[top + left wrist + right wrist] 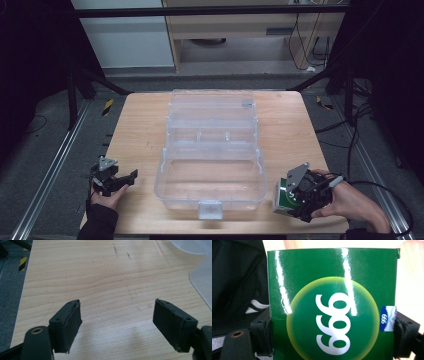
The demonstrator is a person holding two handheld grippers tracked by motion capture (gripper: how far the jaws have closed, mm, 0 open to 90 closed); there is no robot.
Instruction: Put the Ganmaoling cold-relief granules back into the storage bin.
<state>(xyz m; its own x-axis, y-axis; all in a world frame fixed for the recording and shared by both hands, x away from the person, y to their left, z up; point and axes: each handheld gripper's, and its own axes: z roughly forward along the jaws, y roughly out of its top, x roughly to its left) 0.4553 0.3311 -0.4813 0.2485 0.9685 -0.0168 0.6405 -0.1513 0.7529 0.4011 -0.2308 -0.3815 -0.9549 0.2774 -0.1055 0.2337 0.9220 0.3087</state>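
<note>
A glossy green box [332, 305] with a yellow circle and white "999" on it sits between the two black pads of my right gripper [332, 336], which press on its two sides. From above, that green box [284, 197] is near the table's front right corner, in my right gripper [290, 200]. A clear plastic case [212, 150] lies open in the middle of the table, its trays empty. My left gripper [131, 176] rests at the front left, jaws wide apart. In its own view the left gripper [117, 326] has only bare wood between its pads.
The wooden table [137, 130] has bare room left and right of the case. The case's latch [210, 209] points at the front edge. Its clear rim [202, 277] lies at the right of the left gripper view. Dark floor, metal rails and cables surround the table.
</note>
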